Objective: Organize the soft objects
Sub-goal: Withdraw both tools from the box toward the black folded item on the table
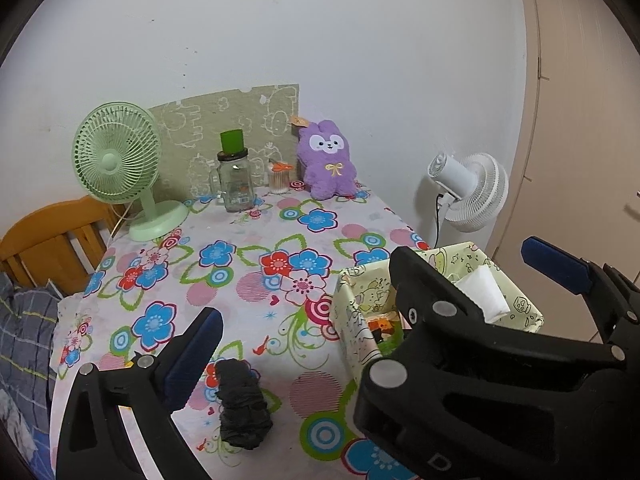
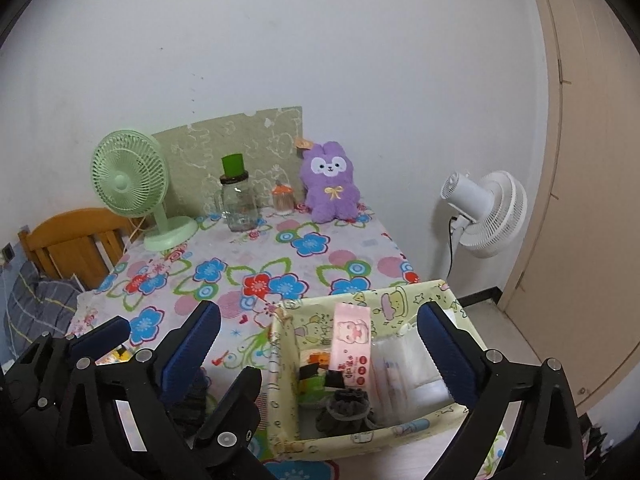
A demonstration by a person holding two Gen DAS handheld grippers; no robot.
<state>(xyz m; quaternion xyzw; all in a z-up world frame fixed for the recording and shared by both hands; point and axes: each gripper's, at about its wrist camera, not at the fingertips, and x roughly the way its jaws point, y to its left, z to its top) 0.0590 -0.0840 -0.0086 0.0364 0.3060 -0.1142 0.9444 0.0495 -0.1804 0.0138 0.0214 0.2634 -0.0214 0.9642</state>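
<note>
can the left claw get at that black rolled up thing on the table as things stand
Probably yes. The left claw stands wide open and empty, and the black bundle lies alone on the tablecloth just below its fingers. The storage box sits off to one side, not in the way.
</note>
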